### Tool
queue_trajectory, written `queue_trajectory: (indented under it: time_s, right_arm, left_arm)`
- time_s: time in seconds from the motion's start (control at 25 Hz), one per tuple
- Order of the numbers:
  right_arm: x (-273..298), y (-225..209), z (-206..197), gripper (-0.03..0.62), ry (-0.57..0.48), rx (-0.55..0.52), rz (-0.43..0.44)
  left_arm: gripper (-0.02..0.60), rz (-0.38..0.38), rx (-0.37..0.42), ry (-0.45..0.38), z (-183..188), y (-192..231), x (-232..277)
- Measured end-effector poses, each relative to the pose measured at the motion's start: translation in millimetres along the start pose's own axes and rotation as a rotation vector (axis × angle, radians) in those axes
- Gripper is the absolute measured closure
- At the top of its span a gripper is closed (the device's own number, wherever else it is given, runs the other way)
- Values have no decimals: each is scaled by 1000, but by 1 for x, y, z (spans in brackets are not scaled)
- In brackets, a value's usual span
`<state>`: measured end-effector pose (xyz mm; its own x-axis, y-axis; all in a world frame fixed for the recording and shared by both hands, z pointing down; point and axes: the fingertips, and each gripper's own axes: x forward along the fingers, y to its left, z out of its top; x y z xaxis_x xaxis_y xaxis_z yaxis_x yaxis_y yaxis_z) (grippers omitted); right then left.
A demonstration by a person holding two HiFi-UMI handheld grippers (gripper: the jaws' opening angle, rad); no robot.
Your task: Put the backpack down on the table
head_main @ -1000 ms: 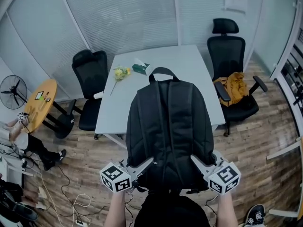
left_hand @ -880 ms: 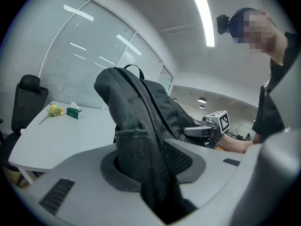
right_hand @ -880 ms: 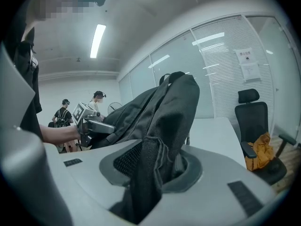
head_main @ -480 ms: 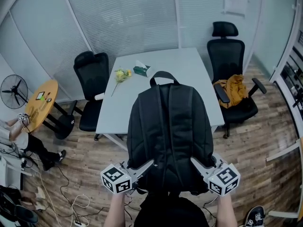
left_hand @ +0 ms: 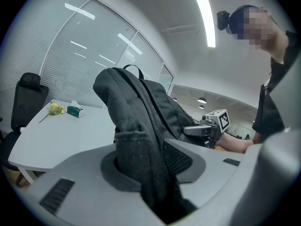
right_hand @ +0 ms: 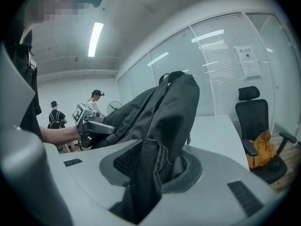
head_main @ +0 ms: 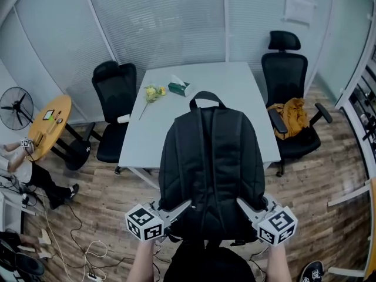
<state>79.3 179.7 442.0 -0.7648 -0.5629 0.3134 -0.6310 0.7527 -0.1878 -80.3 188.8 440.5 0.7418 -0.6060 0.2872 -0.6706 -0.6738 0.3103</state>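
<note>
A black backpack (head_main: pixel 212 163) hangs in the air between me and the white table (head_main: pixel 194 125), its top handle toward the table and its straps facing up. My left gripper (head_main: pixel 182 207) is shut on the bag's lower left side, and the dark fabric (left_hand: pixel 141 154) fills the gap between its jaws. My right gripper (head_main: pixel 244 205) is shut on the lower right side, with a fold of fabric and mesh (right_hand: pixel 153 173) clamped in it. The far half of the bag overlaps the table's near edge in the head view; whether it touches the top I cannot tell.
On the table's far left lie yellow flowers (head_main: pixel 151 92) and a green tissue box (head_main: pixel 178 87). Black office chairs stand at the left (head_main: pixel 114 107) and right (head_main: pixel 288 107), the right one holding a mustard garment (head_main: pixel 289 116). A round wooden side table (head_main: pixel 47 125), a fan (head_main: pixel 14 106) and floor cables (head_main: pixel 88 248) are at left.
The picture has shifted slightly, so the table and chairs sit a little lower in the head view. The backpack and both grippers hold the same pose.
</note>
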Motion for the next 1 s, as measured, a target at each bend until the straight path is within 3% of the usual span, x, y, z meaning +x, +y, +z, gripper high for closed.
queue_trajectory:
  time_s: [0.28,1.0]
  right_arm:
    - [35,-14,9,471,22,8,-8]
    - [134,-64,49,471,50,47,-118]
  left_arm:
    - [442,-12,-22,2,9,38,8]
    - [443,-128,-50,15,53,158,48]
